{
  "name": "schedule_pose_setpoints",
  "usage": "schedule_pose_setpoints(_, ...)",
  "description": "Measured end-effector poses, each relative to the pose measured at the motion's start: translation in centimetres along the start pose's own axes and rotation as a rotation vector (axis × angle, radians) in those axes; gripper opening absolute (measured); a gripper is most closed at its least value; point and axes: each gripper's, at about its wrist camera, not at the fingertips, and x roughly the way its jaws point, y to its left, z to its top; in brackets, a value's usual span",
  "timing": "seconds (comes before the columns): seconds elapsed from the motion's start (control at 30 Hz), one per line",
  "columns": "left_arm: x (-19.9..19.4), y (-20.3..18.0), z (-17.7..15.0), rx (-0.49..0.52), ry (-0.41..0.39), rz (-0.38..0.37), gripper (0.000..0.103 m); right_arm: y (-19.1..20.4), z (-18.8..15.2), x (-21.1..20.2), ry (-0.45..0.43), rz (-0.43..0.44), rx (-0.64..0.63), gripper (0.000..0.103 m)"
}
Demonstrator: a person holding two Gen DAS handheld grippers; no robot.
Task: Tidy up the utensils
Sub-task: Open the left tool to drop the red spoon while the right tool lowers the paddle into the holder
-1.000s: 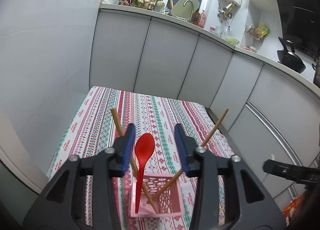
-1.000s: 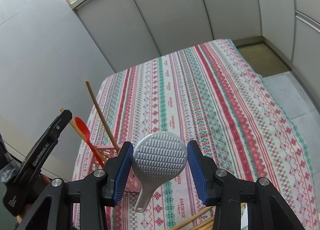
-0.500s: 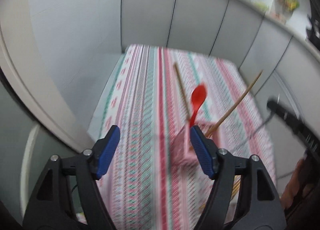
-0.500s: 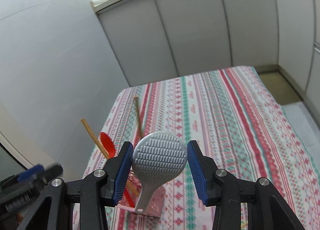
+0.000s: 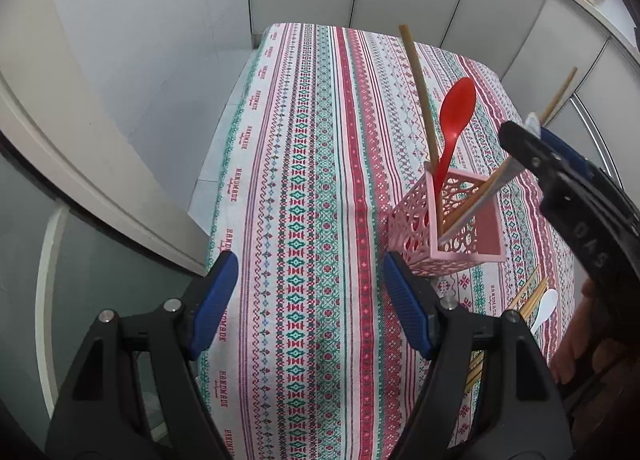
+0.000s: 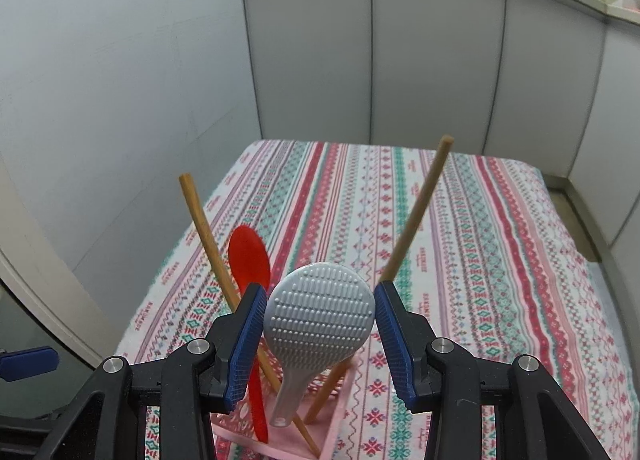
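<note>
1. Right gripper point(image 6: 320, 320) clamps grey paddle point(image 6: 320, 320) by its head, handle tip over pink holder point(image 5: 448, 227).
2. Left gripper point(image 5: 310, 308) wide, empty, beside holder.
3. Step: stowing paddle. Next: lower handle between spoon point(image 6: 248, 260) and chopsticks point(image 6: 416, 215), then release.

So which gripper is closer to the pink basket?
The right. The right gripper is over the pink basket, lowering the grey rice paddle into it. The left gripper is off to the side, empty.
</note>
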Motion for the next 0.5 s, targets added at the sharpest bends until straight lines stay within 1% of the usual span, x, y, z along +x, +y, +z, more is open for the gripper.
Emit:
schedule_pose_setpoints(0.07,0.1,-0.1,0.0,0.004,0.004,-0.002,0.075,0.1,-0.1,0.5,0.01,0.001,0.001,0.049)
schedule_pose_setpoints(0.23,0.4,-0.3,0.0,0.016,0.017,-0.001,0.075,0.0,-0.3,1.1,0.037,0.035,0.018,0.05)
schedule_pose_setpoints(0.37,0.5,-0.6,-0.1,0.027,0.021,-0.003,0.075,-0.3,0.0,0.2,0.028,0.048,0.024,0.05)
schedule_pose_setpoints(0.43,0.5,-0.8,-0.2,0.033,0.022,-0.003,0.075,-0.5,0.1,-0.5,0.022,0.051,0.021,0.054)
schedule_pose_setpoints(0.5,0.4,-1.2,-0.3,0.041,0.023,-0.006,0.075,-1.0,0.1,-1.4,0.018,0.056,0.026,0.055)
